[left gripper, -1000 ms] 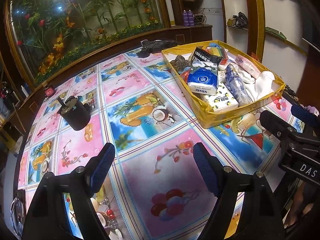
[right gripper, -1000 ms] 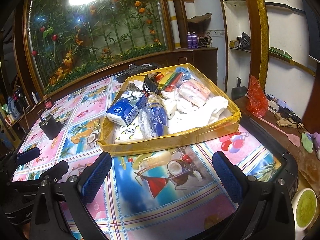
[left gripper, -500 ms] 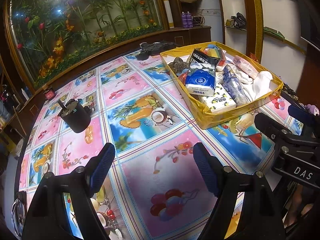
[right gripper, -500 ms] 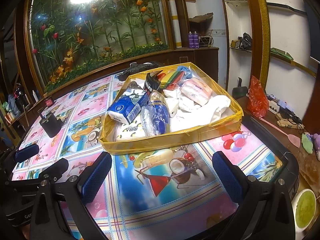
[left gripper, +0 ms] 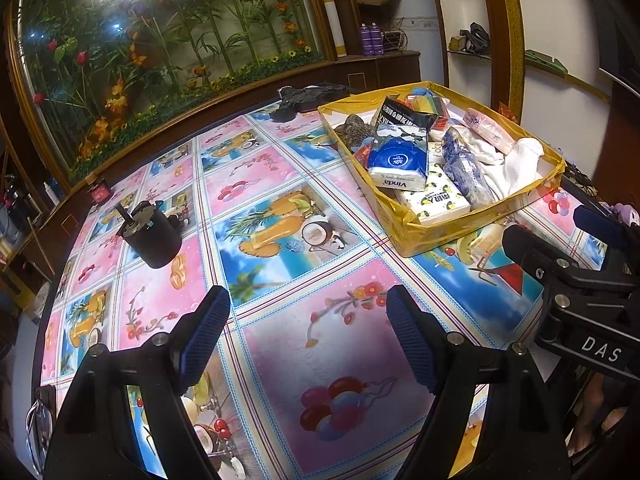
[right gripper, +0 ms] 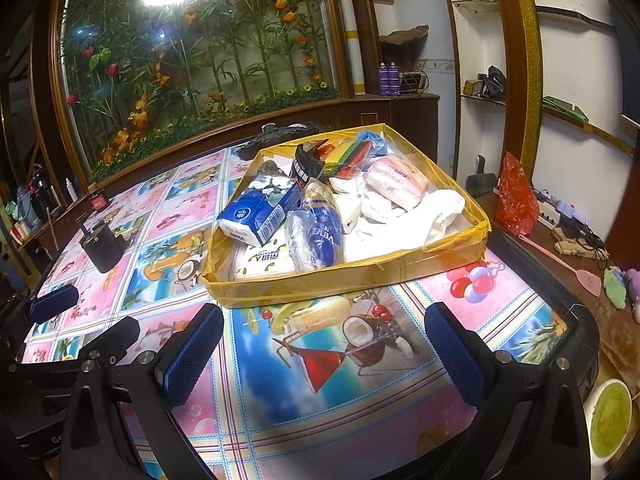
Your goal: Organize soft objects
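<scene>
A yellow-taped cardboard tray (right gripper: 320, 286) (left gripper: 436, 232) stands on the fruit-print tablecloth, filled with soft goods. A blue Vinda tissue pack (right gripper: 260, 210) (left gripper: 398, 160) lies on top, beside a lemon-print tissue pack (left gripper: 436, 200), a blue-and-white wrapped pack (right gripper: 316, 236), a pink pack (right gripper: 394, 182) and white cloth (right gripper: 440, 208). My left gripper (left gripper: 308, 328) hovers open over bare tablecloth, left of the tray. My right gripper (right gripper: 320, 336) is open just in front of the tray's near wall. Nothing is between either pair of fingers.
A black cup (left gripper: 152, 236) (right gripper: 102, 246) stands on the table's left part, a small red jar (left gripper: 99, 191) at the far left edge. Dark items (left gripper: 308, 96) lie behind the tray. Right of the table are a red bag (right gripper: 516, 196), a pink swatter (right gripper: 560, 256) and a green bowl (right gripper: 610, 420).
</scene>
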`<move>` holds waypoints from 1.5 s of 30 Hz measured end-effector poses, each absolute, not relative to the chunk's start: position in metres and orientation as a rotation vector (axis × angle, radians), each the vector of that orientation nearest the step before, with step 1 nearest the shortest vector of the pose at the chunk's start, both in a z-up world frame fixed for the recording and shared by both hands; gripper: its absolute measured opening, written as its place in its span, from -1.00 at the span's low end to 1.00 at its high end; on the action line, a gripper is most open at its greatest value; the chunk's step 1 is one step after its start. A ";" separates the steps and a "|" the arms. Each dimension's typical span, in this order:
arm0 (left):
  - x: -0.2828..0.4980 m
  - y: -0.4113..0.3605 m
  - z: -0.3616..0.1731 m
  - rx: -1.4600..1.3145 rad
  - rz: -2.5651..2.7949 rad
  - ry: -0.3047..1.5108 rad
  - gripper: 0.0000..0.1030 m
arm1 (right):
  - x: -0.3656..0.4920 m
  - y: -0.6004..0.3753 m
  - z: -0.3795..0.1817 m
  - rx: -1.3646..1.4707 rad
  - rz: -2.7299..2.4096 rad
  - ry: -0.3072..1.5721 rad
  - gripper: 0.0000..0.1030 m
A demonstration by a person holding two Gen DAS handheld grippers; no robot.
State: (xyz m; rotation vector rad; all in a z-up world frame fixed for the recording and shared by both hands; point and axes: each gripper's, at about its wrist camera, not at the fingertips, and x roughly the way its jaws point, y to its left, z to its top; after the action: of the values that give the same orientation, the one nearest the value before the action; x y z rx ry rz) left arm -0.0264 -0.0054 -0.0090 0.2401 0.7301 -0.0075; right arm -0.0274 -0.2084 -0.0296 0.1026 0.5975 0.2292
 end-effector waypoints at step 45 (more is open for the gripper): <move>-0.008 0.044 -0.013 0.089 0.113 0.813 0.56 | -0.007 -0.187 -0.002 0.024 0.244 0.581 0.99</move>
State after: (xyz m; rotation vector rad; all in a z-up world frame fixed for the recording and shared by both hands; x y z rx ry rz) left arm -0.0081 0.0438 -0.0133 0.0887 0.8126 0.1129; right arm -0.0071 -0.1867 -0.0020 0.0236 0.5810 0.2438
